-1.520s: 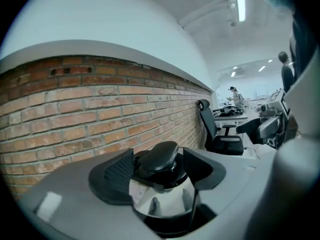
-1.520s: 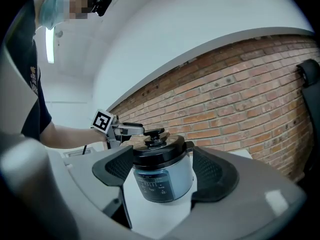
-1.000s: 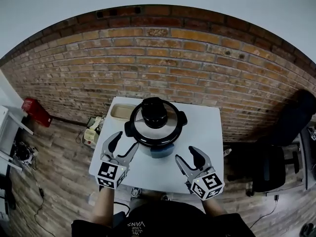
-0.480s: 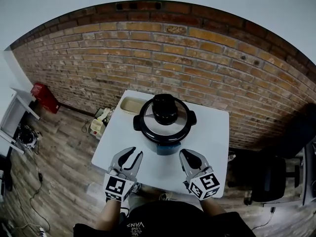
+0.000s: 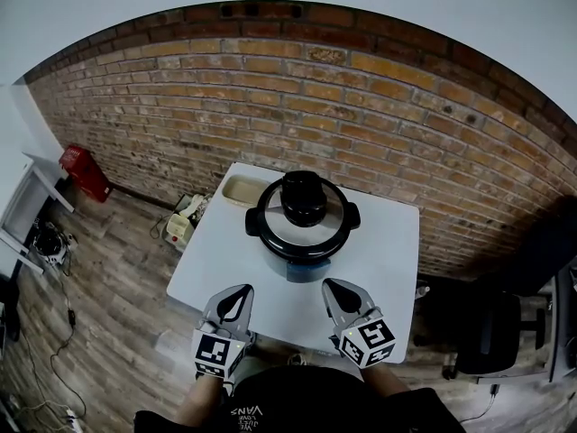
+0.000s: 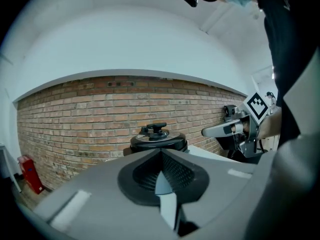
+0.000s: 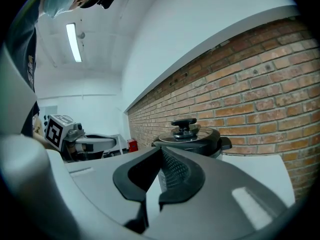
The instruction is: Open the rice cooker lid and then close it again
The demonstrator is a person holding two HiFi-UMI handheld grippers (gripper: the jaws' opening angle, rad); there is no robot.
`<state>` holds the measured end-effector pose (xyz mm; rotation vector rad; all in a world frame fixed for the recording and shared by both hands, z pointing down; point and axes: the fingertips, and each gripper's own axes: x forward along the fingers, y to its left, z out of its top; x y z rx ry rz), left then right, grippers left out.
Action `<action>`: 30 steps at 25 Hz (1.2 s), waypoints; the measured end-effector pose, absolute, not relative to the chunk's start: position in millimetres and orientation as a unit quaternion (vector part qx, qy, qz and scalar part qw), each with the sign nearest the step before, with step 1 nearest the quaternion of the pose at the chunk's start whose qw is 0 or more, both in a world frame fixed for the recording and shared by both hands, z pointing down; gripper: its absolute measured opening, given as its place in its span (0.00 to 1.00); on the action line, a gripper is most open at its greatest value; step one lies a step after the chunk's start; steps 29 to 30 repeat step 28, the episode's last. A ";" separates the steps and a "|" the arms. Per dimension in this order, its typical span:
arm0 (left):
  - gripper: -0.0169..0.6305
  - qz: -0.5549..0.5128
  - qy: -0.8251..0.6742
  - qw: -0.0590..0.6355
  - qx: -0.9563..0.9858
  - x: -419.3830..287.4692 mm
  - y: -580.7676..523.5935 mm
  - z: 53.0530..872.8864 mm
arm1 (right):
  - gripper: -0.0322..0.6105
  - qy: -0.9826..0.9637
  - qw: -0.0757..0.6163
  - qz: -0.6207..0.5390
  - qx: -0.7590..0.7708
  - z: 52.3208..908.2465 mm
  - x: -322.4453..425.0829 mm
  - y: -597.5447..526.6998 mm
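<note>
Hovering before the cooker [image 5: 302, 242], left gripper [image 5: 243, 290] and right gripper [image 5: 329, 284], jaws just closed empty, may merely knock its lid [image 5: 270, 228] askew.

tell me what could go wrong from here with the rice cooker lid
1. The left gripper and right gripper have just closed on nothing, short of the rice cooker. If not reopened, they would likely shove the lid rather than grip its knob.
2. The cooker stands loose on the table. Lifting the lid one-handed might drag it toward the tray behind it.
</note>
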<state>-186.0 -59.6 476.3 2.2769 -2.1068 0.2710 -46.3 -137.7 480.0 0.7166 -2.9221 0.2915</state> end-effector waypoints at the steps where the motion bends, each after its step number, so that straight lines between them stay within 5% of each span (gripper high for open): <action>1: 0.03 0.086 -0.679 0.015 0.729 -186.5 -57.4 477.5 | 0.06 -0.965 0.063 0.097 0.236 482.0 -46.4 -136.7; 30: 0.03 0.079 -0.668 0.004 0.740 -172.8 -51.0 480.4 | 0.06 -0.964 0.085 0.086 0.236 491.4 -43.1 -131.7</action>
